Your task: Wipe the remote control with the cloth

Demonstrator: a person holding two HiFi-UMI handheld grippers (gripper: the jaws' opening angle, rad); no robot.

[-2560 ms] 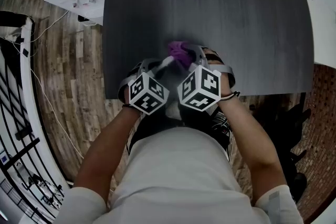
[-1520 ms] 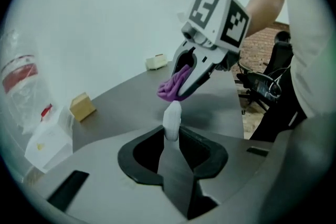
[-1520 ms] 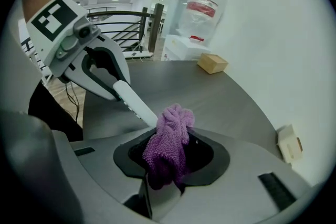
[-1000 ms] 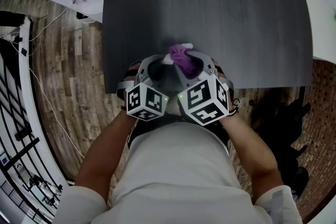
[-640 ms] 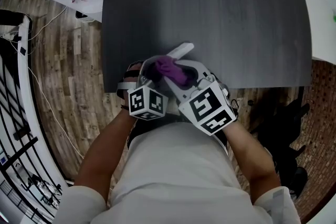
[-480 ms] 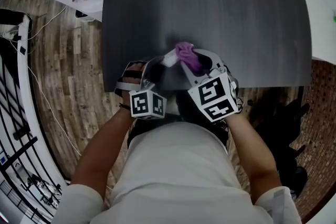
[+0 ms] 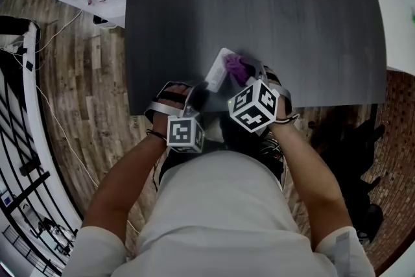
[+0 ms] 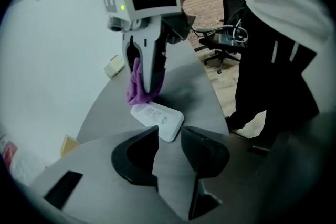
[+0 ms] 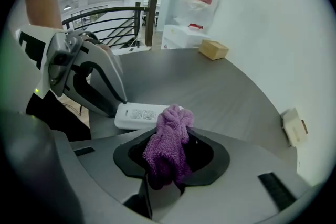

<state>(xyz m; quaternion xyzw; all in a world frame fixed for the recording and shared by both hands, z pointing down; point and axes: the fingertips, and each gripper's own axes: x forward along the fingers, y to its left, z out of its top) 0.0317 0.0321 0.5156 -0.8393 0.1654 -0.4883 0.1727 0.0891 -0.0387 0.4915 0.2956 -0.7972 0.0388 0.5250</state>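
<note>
**A:** How far along is the wiping?

**B:** Mid-wipe or close to finished, I'd judge; how much is left I can't tell. The left gripper (image 8: 169, 132) has just been opening its jaws. They stand apart with nothing pressed between them. The white remote control (image 8: 157, 119) lies flat just ahead of their tips, near the tabletop's (image 7: 292, 23) near edge. The right gripper (image 9: 173, 136) is clamped on the purple cloth (image 9: 167, 157), which appears to touch the remote's far end.

**A:** Any writing?

**B:** A printed label on the remote's upturned face, too small to read. No brand shows.
</note>
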